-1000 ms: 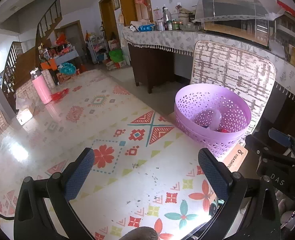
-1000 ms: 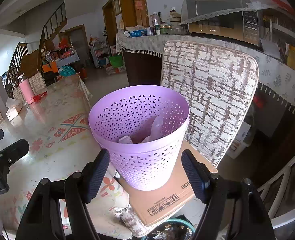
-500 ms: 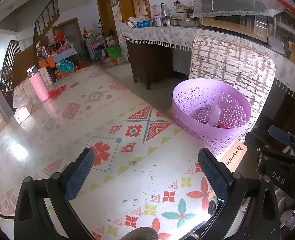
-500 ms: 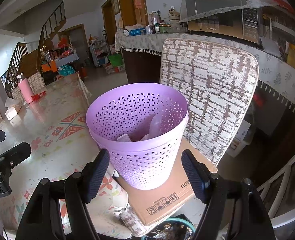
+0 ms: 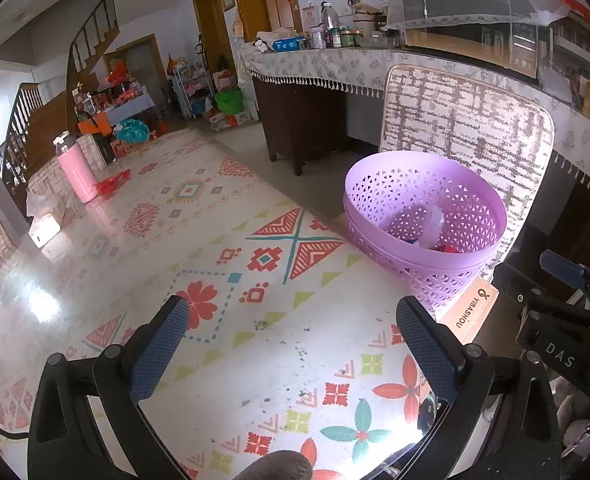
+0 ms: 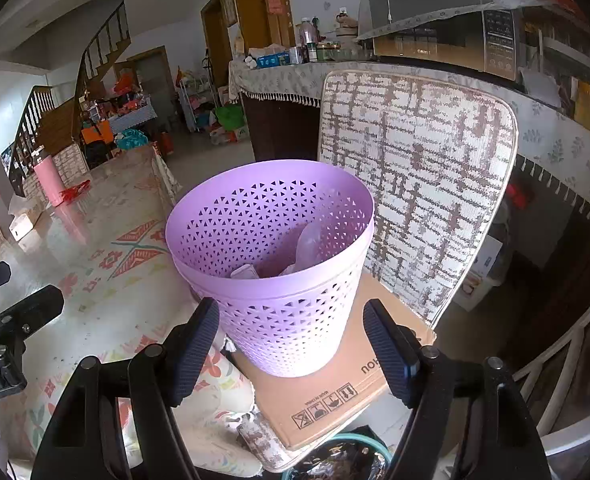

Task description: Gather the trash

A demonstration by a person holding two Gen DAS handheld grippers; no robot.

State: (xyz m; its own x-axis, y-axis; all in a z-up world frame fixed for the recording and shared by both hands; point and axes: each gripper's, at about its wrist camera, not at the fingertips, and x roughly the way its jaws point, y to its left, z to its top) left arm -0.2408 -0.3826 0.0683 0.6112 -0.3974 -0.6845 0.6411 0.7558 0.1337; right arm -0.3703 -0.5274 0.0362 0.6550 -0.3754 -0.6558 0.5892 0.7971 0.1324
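The patterned counter [image 5: 255, 320] lies bare ahead of the left gripper [image 5: 295, 352]. The purple basket [image 6: 287, 312] on a cardboard box [image 6: 335, 392] blocks the right gripper [image 6: 291, 344], with a chair back [image 6: 415, 200] just behind.

A patterned tablecloth [image 5: 255, 320] covers the table, bearing a pink bottle [image 5: 75, 172] at its far end.
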